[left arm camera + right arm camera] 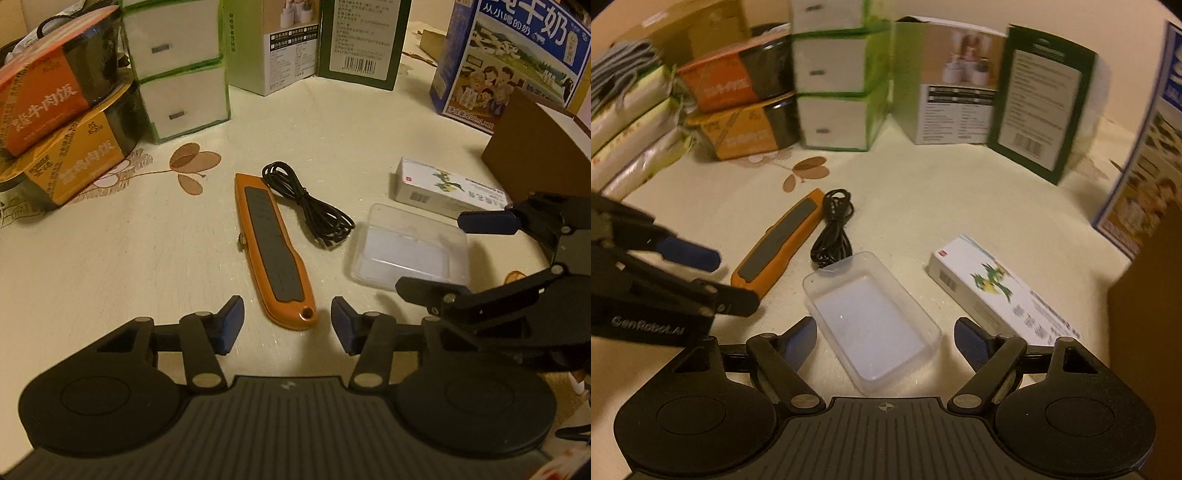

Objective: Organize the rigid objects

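We see a cream tablecloth (pixel 129 258) with boxes (pixel 354 40) standing along its far side. Our right gripper (pixel 885 339) has its jaws wide apart, the near end of a clear plastic tray (pixel 871 325) lying between them, untouched. Our left gripper (pixel 287 321) is also parted; the orange utility knife (pixel 271 247) has its butt end just ahead of the gap, unclamped. A coiled black cable (pixel 306 206) lies just beside the knife.

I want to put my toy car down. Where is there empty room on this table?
Bare cloth lies left of the orange utility knife, in front of the stacked orange food tubs, and between the black cable and the standing boxes behind. It is crowded where the clear tray and small white box sit close together.
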{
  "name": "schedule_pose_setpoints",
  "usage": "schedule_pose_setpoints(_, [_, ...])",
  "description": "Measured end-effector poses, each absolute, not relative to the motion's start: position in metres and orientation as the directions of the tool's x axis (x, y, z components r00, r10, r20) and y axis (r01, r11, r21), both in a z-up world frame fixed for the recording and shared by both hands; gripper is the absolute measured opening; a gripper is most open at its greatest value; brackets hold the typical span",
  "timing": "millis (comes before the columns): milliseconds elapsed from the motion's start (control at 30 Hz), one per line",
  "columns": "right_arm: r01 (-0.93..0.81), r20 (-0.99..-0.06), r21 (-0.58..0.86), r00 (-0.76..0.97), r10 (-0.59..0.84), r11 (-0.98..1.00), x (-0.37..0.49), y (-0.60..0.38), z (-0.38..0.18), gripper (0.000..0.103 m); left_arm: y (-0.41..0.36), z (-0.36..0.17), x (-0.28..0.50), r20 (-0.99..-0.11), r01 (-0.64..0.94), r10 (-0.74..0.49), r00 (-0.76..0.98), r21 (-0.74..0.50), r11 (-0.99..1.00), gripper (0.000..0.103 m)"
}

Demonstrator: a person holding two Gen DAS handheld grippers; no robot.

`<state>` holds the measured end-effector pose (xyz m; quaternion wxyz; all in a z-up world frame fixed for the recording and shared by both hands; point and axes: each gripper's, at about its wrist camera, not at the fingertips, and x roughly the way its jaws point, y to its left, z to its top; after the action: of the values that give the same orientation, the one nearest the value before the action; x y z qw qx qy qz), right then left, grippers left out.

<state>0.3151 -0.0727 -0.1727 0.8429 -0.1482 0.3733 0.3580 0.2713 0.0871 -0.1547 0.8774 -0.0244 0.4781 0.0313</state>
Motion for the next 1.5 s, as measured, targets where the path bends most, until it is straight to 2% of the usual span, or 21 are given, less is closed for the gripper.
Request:
schedule_pose_setpoints(333, [-0.764, -0.744, -0.005, 0.434, 0.507, 0.645, 0.322, -0.059, -0.179, 0.077, 0.091, -0.166, 0.290, -0.847, -0.056, 0.020, 0.531, -0.011, 0.998, 0.044])
schedule_pose_setpoints(500, [-0.779, -0.749, -0.017, 0.425, 0.508, 0.626, 0.321, -0.056, -0.180, 0.055, 0.093, -0.167, 0.296, -0.847, -0.052, 0.013, 0.531, -0.017, 0.999, 0.037])
schedule_pose_setpoints(533, [-0.778, -0.751, -0.016, 0.424, 0.506, 0.628, 0.322, -0.056, -0.180, 0.054, 0.094, -0.167, 0.297, -0.848, -0.048, 0.007, 0.530, -0.022, 0.999, 0.036])
schedule_pose_setpoints(667, [-0.773, -0.763, -0.013, 0.418, 0.494, 0.635, 0.319, -0.056, -0.178, 0.054, 0.096, -0.167, 0.298, -0.851, -0.048, -0.003, 0.525, -0.033, 0.998, 0.036])
schedule_pose_setpoints(833, [-0.712, -0.787, 0.027, 0.418, 0.453, 0.702, 0.310, -0.066, -0.174, 0.054, 0.100, -0.163, 0.289, -0.864, -0.071, 0.018, 0.504, -0.021, 0.997, 0.028])
schedule_pose_setpoints(1233, [-0.514, -0.786, 0.091, 0.489, 0.378, 0.853, 0.244, -0.117, -0.171, 0.054, 0.081, -0.159, 0.207, -0.873, -0.071, 0.014, 0.488, -0.024, 0.997, 0.028])
schedule_pose_setpoints(1500, [-0.494, -0.792, 0.100, 0.486, 0.369, 0.864, 0.200, -0.140, -0.170, 0.054, 0.066, -0.156, 0.150, -0.876, -0.070, -0.001, 0.482, -0.040, 0.997, 0.028])
